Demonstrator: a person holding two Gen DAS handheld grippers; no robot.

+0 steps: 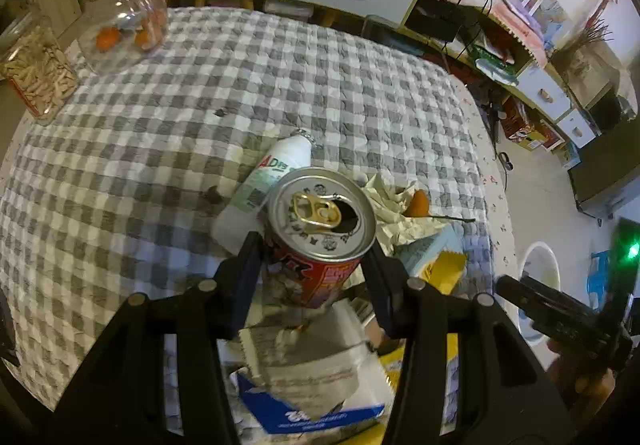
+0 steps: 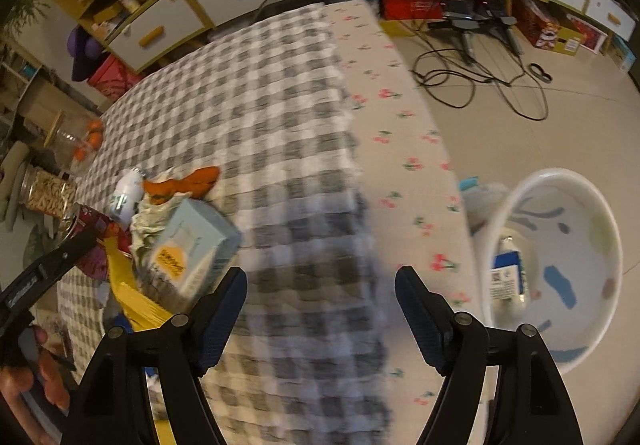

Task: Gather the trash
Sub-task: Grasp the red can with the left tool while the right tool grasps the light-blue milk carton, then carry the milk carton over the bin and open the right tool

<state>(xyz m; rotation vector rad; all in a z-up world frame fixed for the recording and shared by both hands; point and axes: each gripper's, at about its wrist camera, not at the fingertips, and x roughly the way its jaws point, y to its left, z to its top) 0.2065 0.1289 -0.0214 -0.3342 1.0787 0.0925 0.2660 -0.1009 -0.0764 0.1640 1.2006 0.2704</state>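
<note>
Can gripped above the trash pile

The left gripper (image 1: 316, 245) is clamped on a red can (image 1: 320, 233) over the checkered table (image 1: 200, 93); the right gripper (image 2: 320, 305) stands apart, holding nothing, near the white bin (image 2: 560, 265).

A red drink can (image 1: 320, 241), top opened, stands tilted among crumpled paper (image 1: 394, 201), a white bottle (image 1: 264, 185) and small cartons on the checked table (image 1: 200, 105).

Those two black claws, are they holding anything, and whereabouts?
The left gripper clamps the red drink can across its sides, just below the rim. The right gripper is open with nothing between its fingers.
</note>
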